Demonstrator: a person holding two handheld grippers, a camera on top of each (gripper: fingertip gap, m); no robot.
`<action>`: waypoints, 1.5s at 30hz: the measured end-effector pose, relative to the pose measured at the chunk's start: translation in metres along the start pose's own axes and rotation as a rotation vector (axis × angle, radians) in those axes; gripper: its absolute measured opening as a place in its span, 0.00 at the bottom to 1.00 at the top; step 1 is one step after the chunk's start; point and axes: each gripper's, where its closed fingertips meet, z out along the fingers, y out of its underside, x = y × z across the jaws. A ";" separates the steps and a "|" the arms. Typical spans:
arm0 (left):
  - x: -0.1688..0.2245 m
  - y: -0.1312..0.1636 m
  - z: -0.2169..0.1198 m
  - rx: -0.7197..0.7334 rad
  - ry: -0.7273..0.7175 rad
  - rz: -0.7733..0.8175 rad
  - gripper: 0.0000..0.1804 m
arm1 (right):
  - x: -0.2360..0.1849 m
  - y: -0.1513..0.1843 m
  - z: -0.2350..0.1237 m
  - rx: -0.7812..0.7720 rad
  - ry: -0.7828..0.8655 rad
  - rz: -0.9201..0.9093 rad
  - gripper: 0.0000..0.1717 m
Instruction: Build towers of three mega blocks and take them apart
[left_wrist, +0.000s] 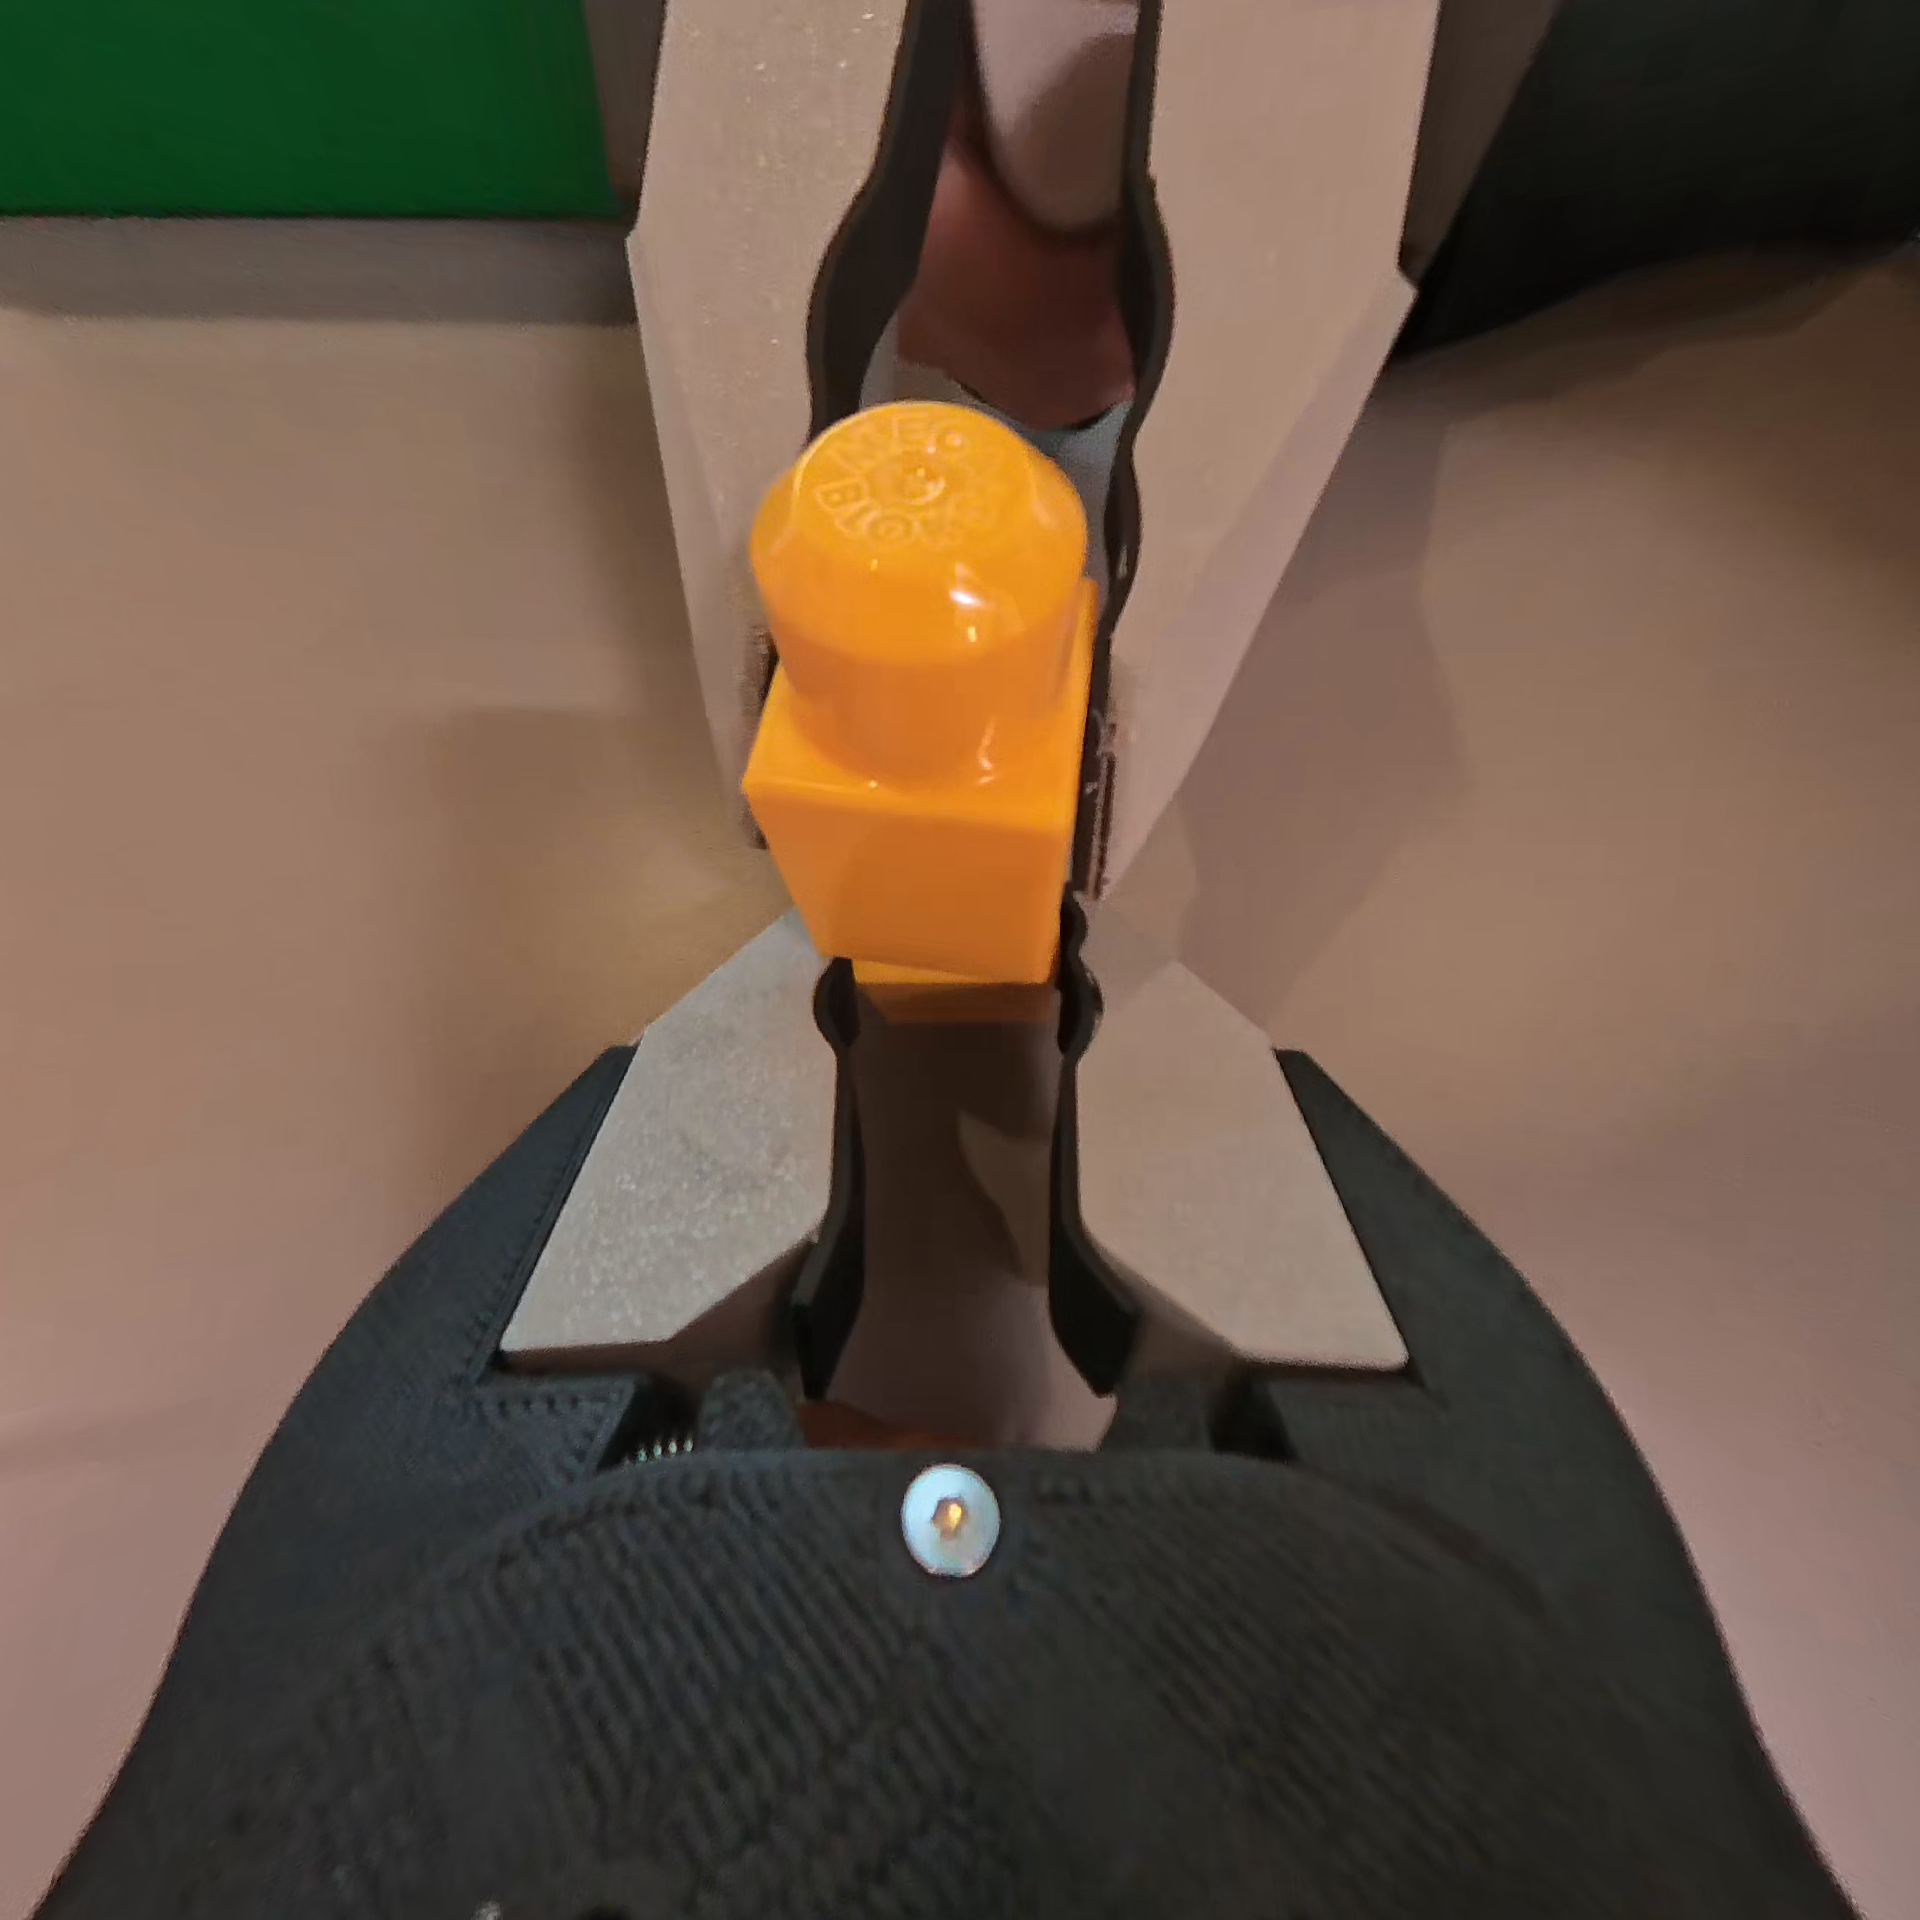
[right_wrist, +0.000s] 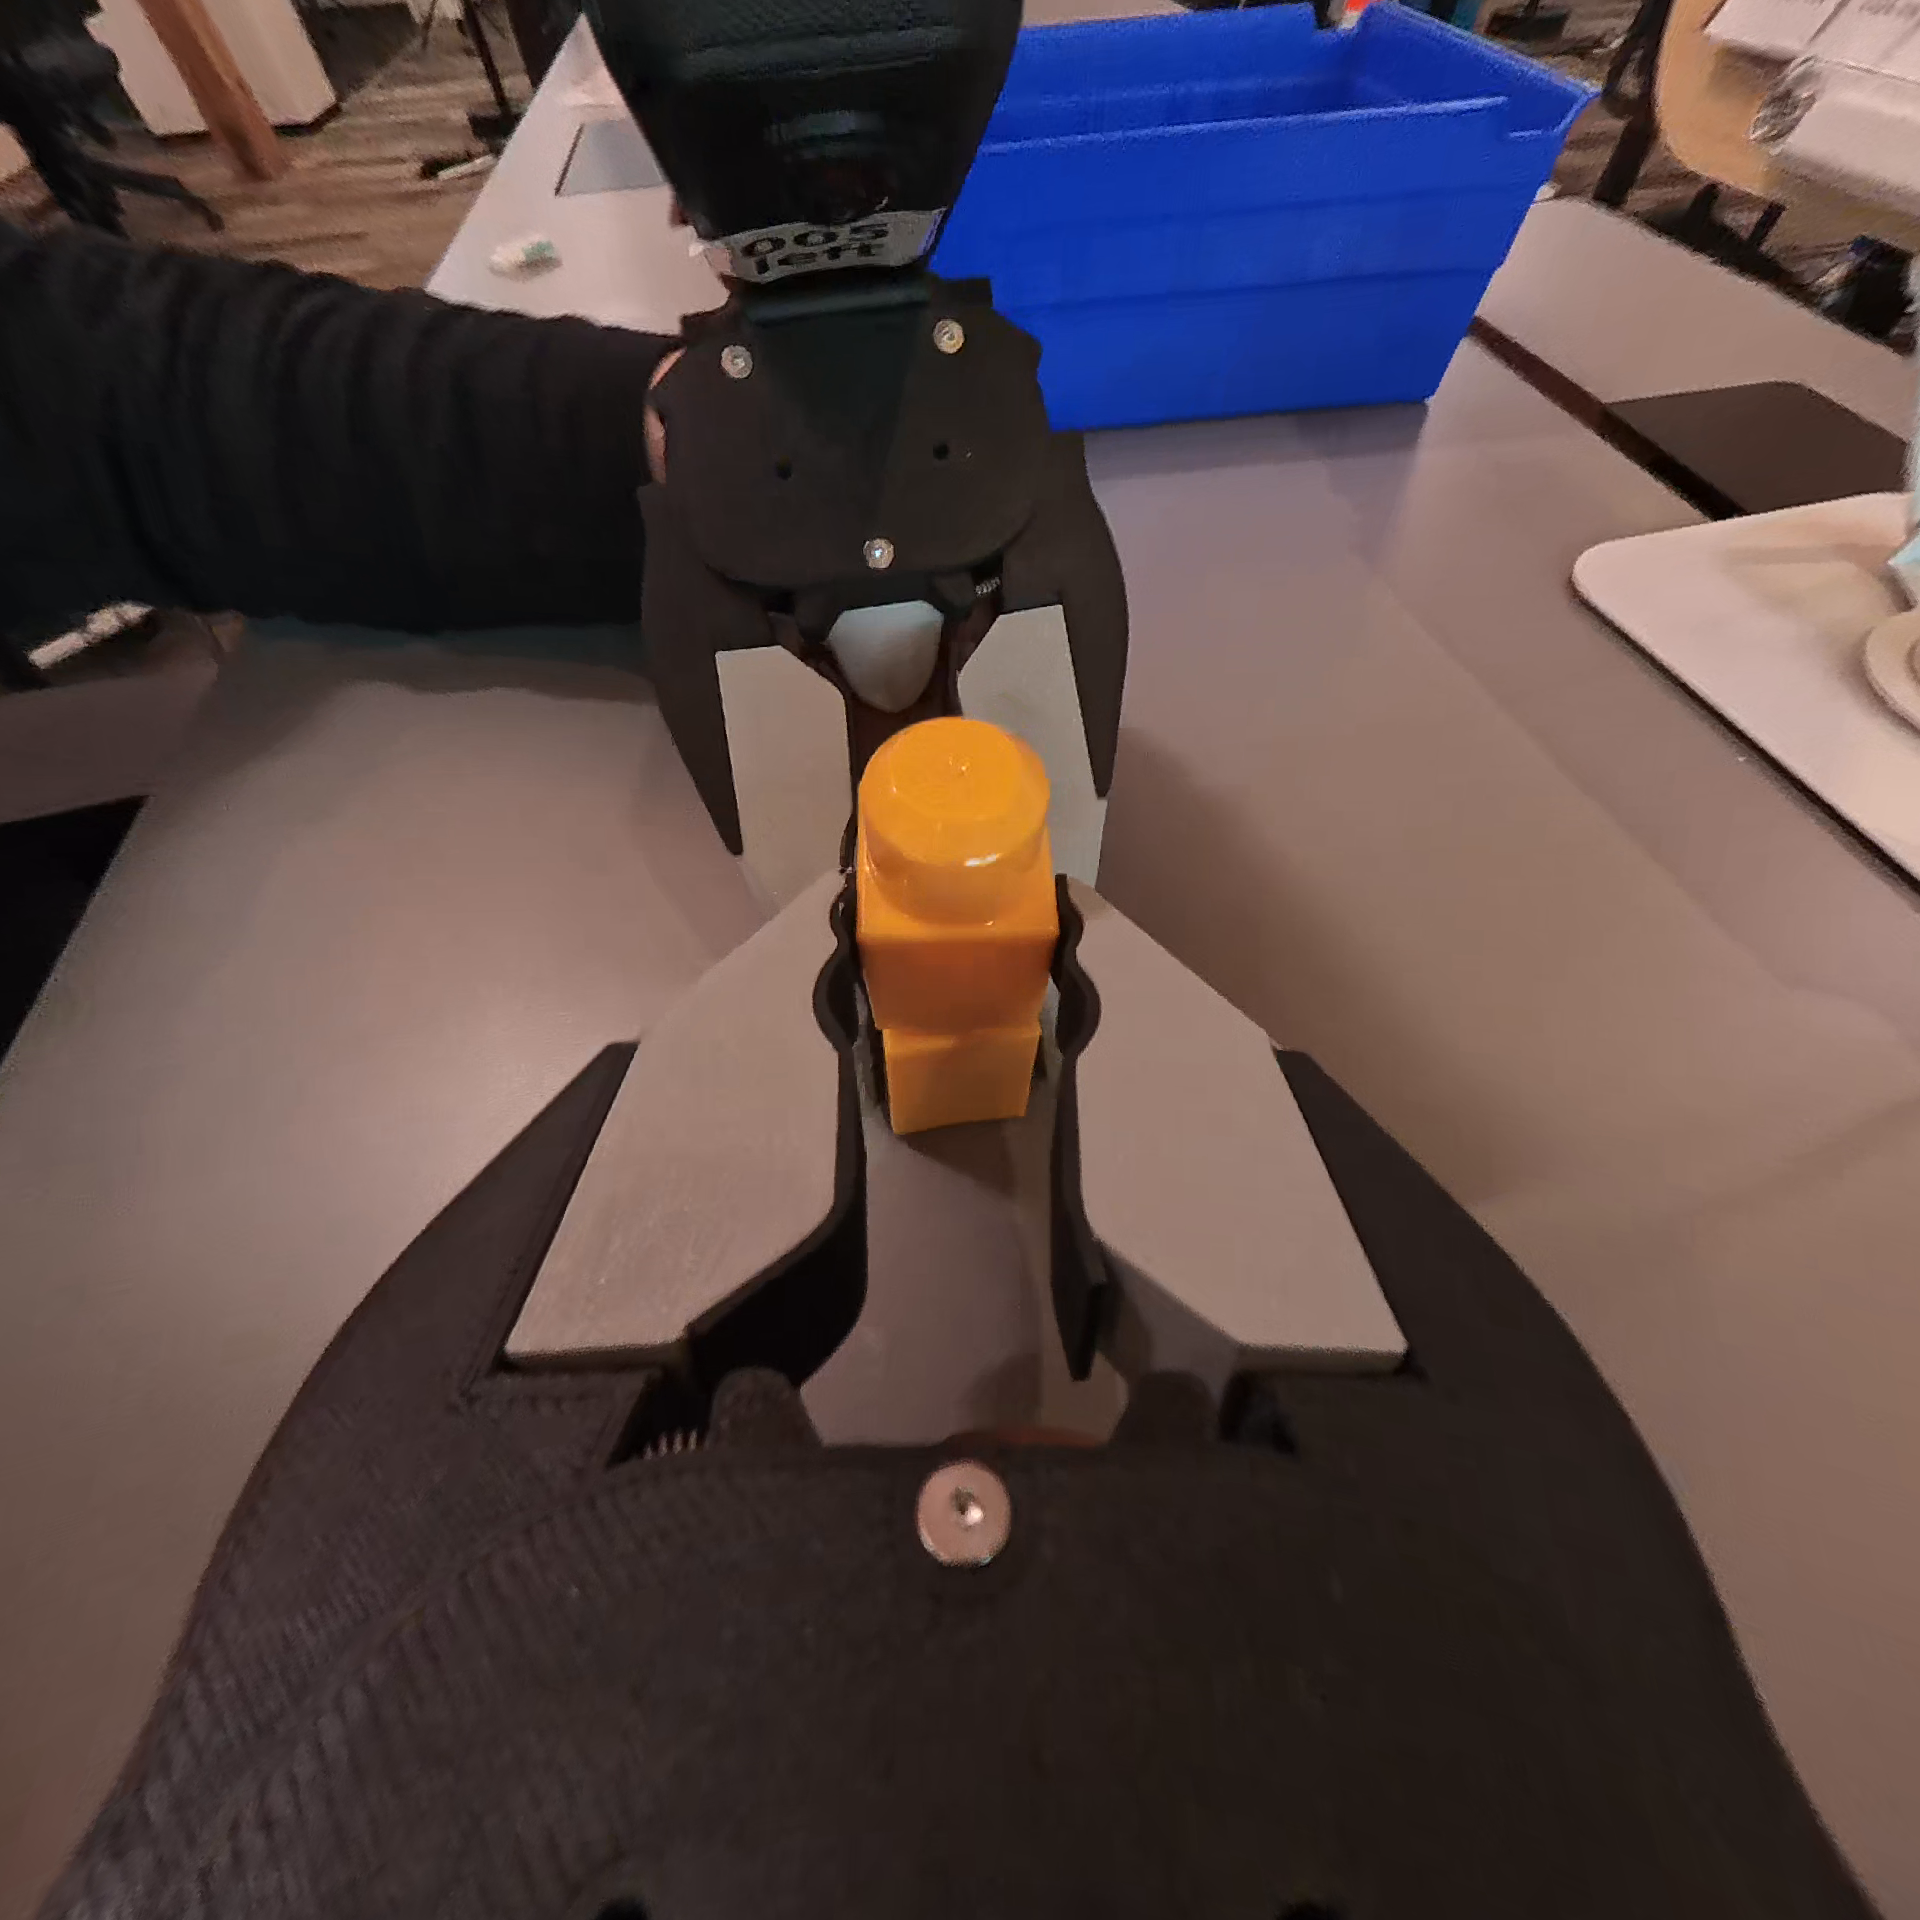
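Both grippers face each other across a small stack of orange blocks on the grey table (right_wrist: 1351, 831). The right gripper (right_wrist: 956, 956) is narrowly parted, its pads pressed on the upper orange block (right_wrist: 951, 940); the lower orange block (right_wrist: 956, 1081) sits just beneath. The left gripper (left_wrist: 951, 982) closes on the lower block from the far side. Table lies bare on either side; a blue bin (right_wrist: 1247, 239) stands well beyond.

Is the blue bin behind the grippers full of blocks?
No, in the right wrist view the blue bin on the table beyond the orange blocks shows only bare blue walls inside, with no blocks visible.
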 end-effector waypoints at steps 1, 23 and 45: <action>0.003 0.001 0.000 -0.005 0.010 0.012 0.19 | -0.003 0.002 -0.001 -0.019 -0.022 -0.007 0.19; 0.014 -0.011 0.008 -0.076 -0.020 0.060 0.19 | -0.015 0.009 -0.016 -0.252 0.024 -0.036 0.20; 0.015 -0.017 0.000 0.079 0.046 0.048 0.21 | -0.011 -0.005 -0.016 -0.113 0.003 0.068 0.19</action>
